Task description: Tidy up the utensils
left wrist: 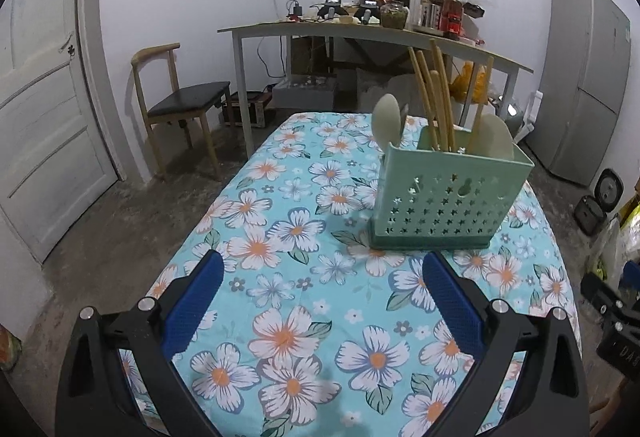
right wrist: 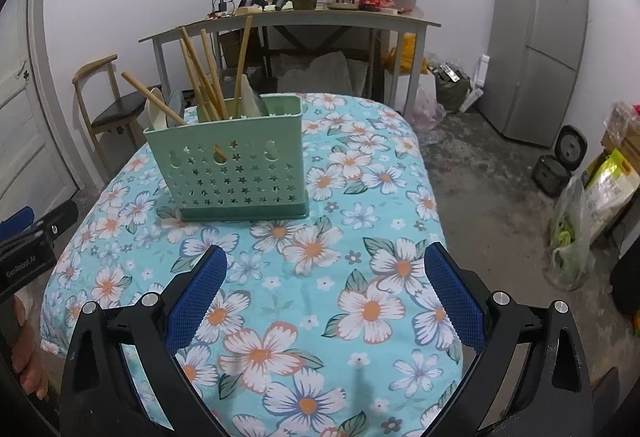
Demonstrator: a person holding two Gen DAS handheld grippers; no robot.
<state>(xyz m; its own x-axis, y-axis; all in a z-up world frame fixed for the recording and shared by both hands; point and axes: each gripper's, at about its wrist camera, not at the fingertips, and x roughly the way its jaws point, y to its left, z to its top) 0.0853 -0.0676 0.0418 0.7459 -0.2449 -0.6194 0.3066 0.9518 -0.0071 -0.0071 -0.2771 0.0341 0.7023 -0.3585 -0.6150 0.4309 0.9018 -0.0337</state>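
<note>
A green perforated utensil holder (left wrist: 444, 197) stands on the floral tablecloth (left wrist: 304, 237). It holds several bamboo chopsticks (left wrist: 438, 97) and pale spoons (left wrist: 386, 123). My left gripper (left wrist: 320, 267) is open and empty, low over the cloth, in front and left of the holder. In the right wrist view the holder (right wrist: 232, 173) with chopsticks (right wrist: 204, 73) stands ahead to the left. My right gripper (right wrist: 326, 261) is open and empty over the cloth (right wrist: 360, 197). The left gripper's body (right wrist: 28, 249) shows at the left edge.
A wooden chair (left wrist: 180, 105) and a cluttered grey table (left wrist: 360, 33) stand beyond the table. A door (left wrist: 40, 117) is on the left. A grey fridge (right wrist: 540, 45), bags (right wrist: 592, 205) and small appliances (right wrist: 560, 161) are on the right floor.
</note>
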